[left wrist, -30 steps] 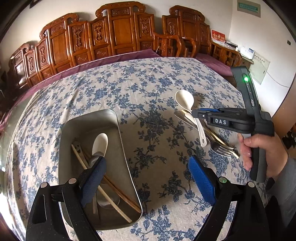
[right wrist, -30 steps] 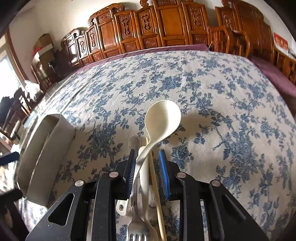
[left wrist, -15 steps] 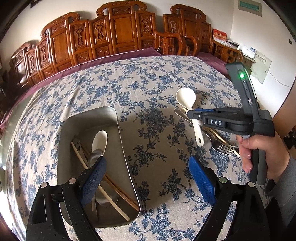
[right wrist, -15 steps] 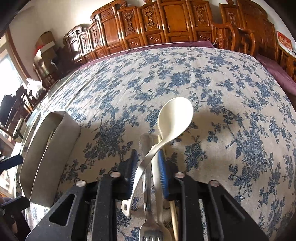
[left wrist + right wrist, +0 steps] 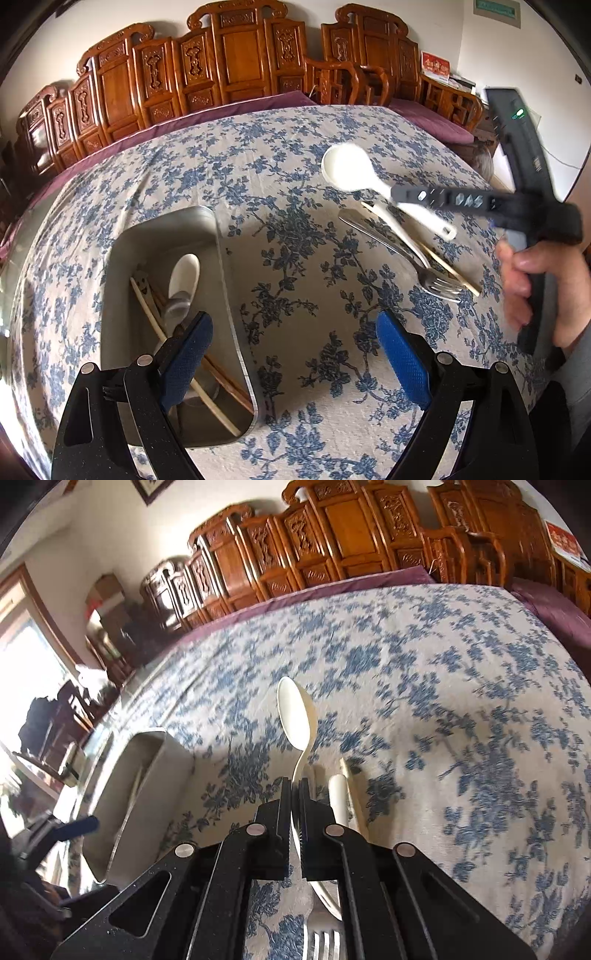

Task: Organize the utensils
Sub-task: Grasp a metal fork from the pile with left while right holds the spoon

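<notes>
The right gripper (image 5: 295,805) is clamped on the handle of a white spoon (image 5: 295,712), pads pressed against its thin neck, and the spoon hangs clear of the tablecloth (image 5: 443,701). In the left wrist view the spoon (image 5: 347,171) lies with its long axis running from the bowl at 10 o'clock to the looped handle tip at 4 o'clock, bowl facing up and pointing away from the hand (image 5: 532,280). In the right wrist view it points toward 12 o'clock with the bowl turned on edge. Below it on the cloth lie a fork (image 5: 413,258), a second white spoon (image 5: 399,229) and what looks like 1 chopstick (image 5: 436,258), though blur makes the count unsure.

The left gripper (image 5: 295,354) hovers with its 2 blue pads wide apart, holding nothing, over the near rim of the metal tray (image 5: 221,280) at 9 o'clock, where a spoon (image 5: 184,273) and chopsticks (image 5: 147,310) already lie lengthwise.

To place this well, I would carry the spoon toward 9 o'clock, turn its axis to match the tray's length, lower the bowl first, and let go only once it rests inside.
</notes>
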{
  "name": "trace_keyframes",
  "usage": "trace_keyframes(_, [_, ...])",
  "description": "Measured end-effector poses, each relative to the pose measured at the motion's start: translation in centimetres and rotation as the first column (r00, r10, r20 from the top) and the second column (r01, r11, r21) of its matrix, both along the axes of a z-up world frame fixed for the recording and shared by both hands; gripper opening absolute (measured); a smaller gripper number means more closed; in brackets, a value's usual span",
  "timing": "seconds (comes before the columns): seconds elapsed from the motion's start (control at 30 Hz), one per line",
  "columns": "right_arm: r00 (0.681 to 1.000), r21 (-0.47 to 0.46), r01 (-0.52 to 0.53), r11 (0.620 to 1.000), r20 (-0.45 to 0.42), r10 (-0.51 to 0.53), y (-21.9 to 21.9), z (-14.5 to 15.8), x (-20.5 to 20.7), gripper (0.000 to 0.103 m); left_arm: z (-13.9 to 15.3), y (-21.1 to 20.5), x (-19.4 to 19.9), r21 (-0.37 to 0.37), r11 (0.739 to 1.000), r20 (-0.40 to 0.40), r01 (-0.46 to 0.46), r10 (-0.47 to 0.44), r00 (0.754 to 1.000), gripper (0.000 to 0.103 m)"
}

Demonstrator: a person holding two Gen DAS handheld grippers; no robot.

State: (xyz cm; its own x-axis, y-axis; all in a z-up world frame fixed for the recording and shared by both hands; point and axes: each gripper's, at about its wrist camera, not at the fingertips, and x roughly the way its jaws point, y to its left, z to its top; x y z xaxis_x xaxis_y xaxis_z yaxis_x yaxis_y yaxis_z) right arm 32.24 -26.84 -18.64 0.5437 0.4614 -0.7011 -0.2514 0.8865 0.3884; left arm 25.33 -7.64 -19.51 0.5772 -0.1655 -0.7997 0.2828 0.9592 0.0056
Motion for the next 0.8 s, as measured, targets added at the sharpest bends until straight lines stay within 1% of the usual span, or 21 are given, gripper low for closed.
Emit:
trace_keyframes(0.2, [0.998, -0.018, 0.052, 0.999, 0.034, -0.051, -3.2, 1.0, -0.9, 0.005, -1.2, -2.4, 0.7, -0.006, 1.0, -0.048, 0.009, -0.01, 0.999, 0.086])
trace_keyframes(0.33, [0.996, -0.039, 0.086, 0.996, 0.04, -0.085, -5.0, 0.9, -1.2, 0.005, -2.2, -4.4, 1.8, -0.033, 0.999, -0.087, 0.006, -0.009, 0.996, 0.086])
trace_keyframes(0.5, [0.992, -0.053, 0.12, 0.991, 0.039, -0.118, -6.9, 0.5, -1.2, 0.005, -3.2, -7.1, 2.9, -0.027, 1.0, -0.1, 0.008, -0.011, 0.995, 0.086])
trace_keyframes(0.63, [0.992, -0.056, 0.126, 0.99, 0.027, -0.124, -7.4, 0.1, -1.1, 0.005, -4.1, -9.3, 3.8, -0.012, 1.0, -0.114, 0.023, -0.024, 0.993, 0.086])
trace_keyframes(0.7, [0.992, -0.054, 0.125, 0.991, 0.03, -0.123, -7.5, 0.1, -1.1, 0.005, -4.4, -10.0, 4.3, -0.006, 0.999, -0.116, 0.031, -0.032, 0.993, 0.082])
trace_keyframes(0.73, [0.992, -0.05, 0.123, 0.991, 0.03, -0.121, -7.5, 0.2, -1.1, 0.005, -4.6, -10.4, 4.6, -0.007, 0.999, -0.121, 0.034, -0.034, 0.992, 0.078])
trace_keyframes(0.8, [0.992, -0.042, 0.12, 0.992, 0.033, -0.118, -7.6, 0.3, -1.2, 0.005, -4.9, -11.0, 5.1, -0.017, 0.999, -0.131, 0.036, -0.038, 0.991, 0.072])
